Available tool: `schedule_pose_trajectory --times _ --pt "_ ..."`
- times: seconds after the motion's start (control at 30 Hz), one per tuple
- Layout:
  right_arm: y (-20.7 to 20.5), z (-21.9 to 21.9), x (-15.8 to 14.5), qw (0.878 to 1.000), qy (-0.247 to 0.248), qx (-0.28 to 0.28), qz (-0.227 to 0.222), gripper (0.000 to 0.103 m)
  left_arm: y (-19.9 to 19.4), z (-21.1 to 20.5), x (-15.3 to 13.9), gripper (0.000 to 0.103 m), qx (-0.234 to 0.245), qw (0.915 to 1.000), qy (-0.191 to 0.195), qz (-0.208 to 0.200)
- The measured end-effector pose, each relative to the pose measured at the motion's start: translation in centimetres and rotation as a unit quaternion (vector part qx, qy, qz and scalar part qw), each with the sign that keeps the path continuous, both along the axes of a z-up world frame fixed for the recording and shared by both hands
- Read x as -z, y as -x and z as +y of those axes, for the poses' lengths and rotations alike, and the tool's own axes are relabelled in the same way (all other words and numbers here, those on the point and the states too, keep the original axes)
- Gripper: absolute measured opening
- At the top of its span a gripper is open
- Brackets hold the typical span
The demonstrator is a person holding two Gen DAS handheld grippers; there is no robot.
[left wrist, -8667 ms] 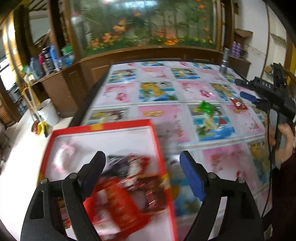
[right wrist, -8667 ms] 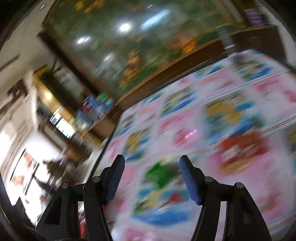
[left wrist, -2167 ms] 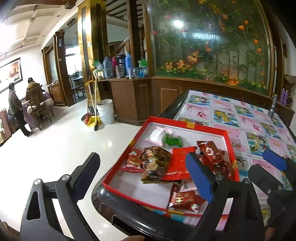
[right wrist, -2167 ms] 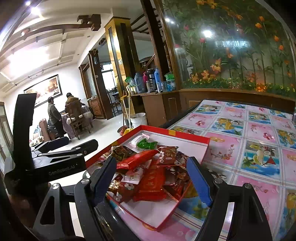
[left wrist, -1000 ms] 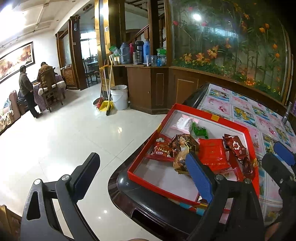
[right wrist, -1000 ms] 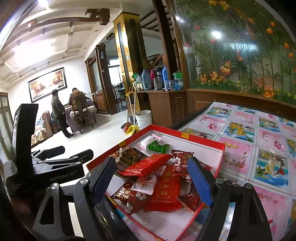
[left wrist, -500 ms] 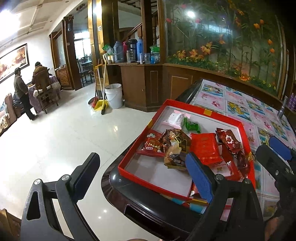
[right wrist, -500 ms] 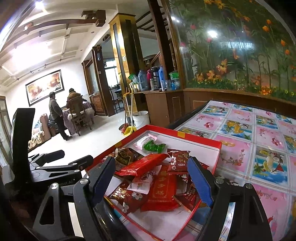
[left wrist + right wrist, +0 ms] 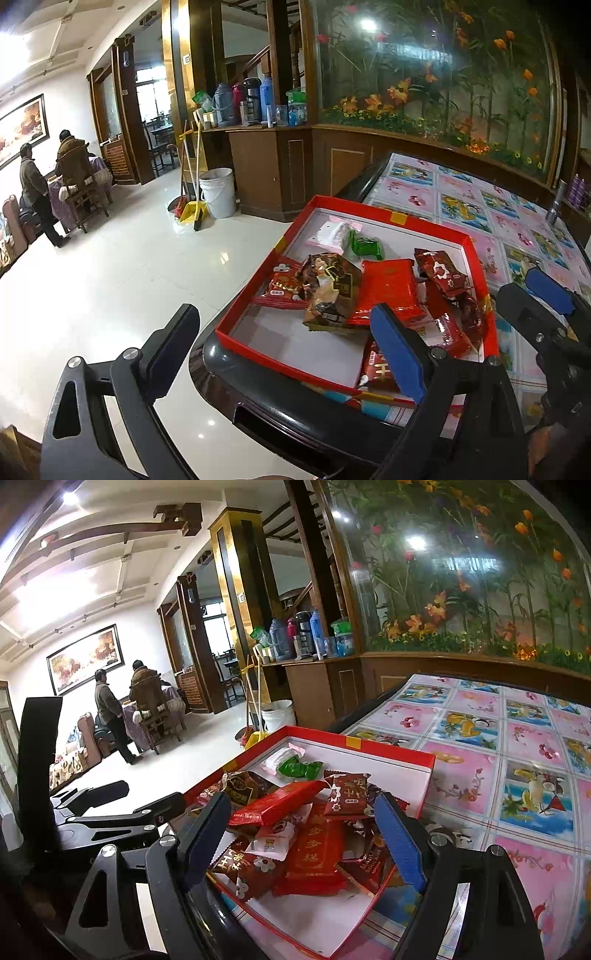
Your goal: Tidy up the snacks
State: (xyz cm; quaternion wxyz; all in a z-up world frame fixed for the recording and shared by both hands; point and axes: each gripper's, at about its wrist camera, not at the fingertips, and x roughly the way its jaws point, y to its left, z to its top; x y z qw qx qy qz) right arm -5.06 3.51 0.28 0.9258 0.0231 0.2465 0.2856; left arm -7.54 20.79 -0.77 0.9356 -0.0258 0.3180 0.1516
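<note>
A red shallow box (image 9: pixel 369 215) (image 9: pixel 391 750) sits at the near corner of the table and holds several snack packets: a flat red packet (image 9: pixel 389 286) (image 9: pixel 275 806), a brown-and-gold packet (image 9: pixel 330 291), a green candy (image 9: pixel 365 246) (image 9: pixel 301 768) and a white-pink packet (image 9: pixel 332 232). My left gripper (image 9: pixel 284 343) is open and empty, held off the table's corner, short of the box. My right gripper (image 9: pixel 301 838) is open and empty just in front of the box; it also shows at the right of the left wrist view (image 9: pixel 546 295).
The table (image 9: pixel 517 746) has a pink and blue picture cloth and a dark rounded edge (image 9: pixel 258 402). Beyond it are a white tiled floor (image 9: pixel 110 277), a white bucket (image 9: pixel 218 192), brooms, a wooden counter with flasks (image 9: pixel 251 99) and two people (image 9: pixel 40 188) far left.
Both grippers have drifted slightly before the box and stay open. All the snacks now lie in the box; 8.7 s ago a green candy and a red packet lay out on the cloth.
</note>
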Motion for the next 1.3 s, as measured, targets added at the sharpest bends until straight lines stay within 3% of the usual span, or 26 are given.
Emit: schedule_pose_trajectory --times 1.3 --pt "-0.2 -0.8 0.2 1.0 -0.006 0.006 0.003 0.082 0.1 -1.2 -0.4 0.094 0.017 0.9999 0.001 -0.002"
